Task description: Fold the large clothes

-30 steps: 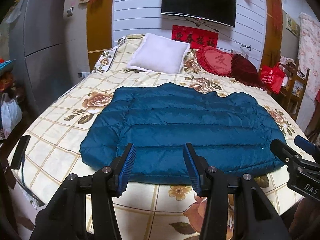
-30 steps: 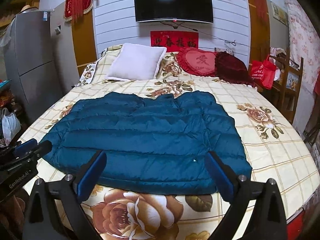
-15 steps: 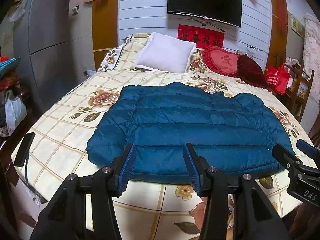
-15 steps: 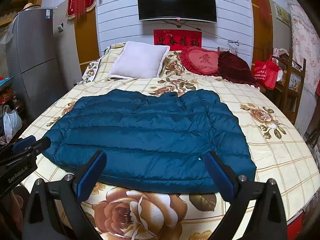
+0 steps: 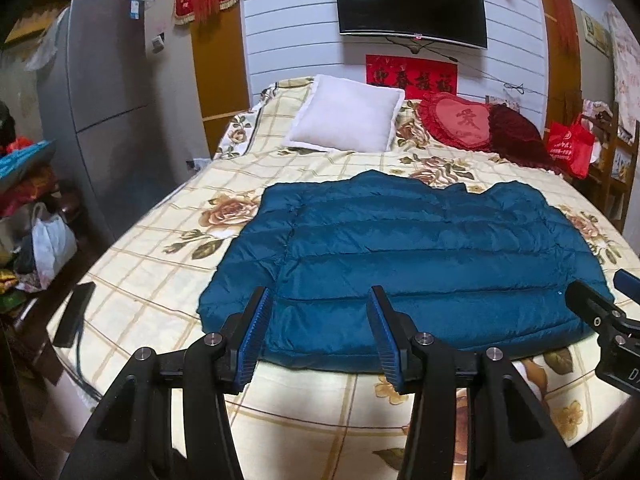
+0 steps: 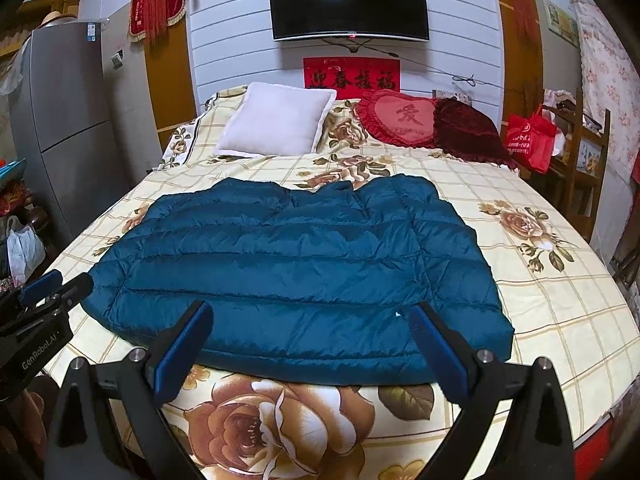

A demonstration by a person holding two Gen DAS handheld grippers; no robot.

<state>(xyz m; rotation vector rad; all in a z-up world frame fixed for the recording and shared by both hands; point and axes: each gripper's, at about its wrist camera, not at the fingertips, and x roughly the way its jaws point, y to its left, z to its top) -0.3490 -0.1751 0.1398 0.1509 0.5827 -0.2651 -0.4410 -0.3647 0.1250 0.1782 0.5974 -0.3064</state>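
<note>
two grippers hang at the foot of a bed, nothing yet taken up: the left gripper [image 5: 318, 332], lower centre of its view, has its jaws moderately parted and empty, while the right gripper [image 6: 310, 354] has its jaws spread wide and empty, both short of the hem. centre frame lies the blue puffer jacket [image 6: 296, 272], spread flat on the floral bedspread [image 6: 560, 312], hem toward the cameras, collar toward the white pillow [image 6: 276, 124] and red heart cushion [image 6: 400, 118] in the upper part of the frame, sleeves apparently tucked along its sides. the jacket looks light, soft and springy, its shiny shell likely slippery; a pinch on the stitched hem corners or a sleeve edge would probably hold better than one on a puffed panel. a wall television [image 6: 348, 4] hangs top centre.
</note>
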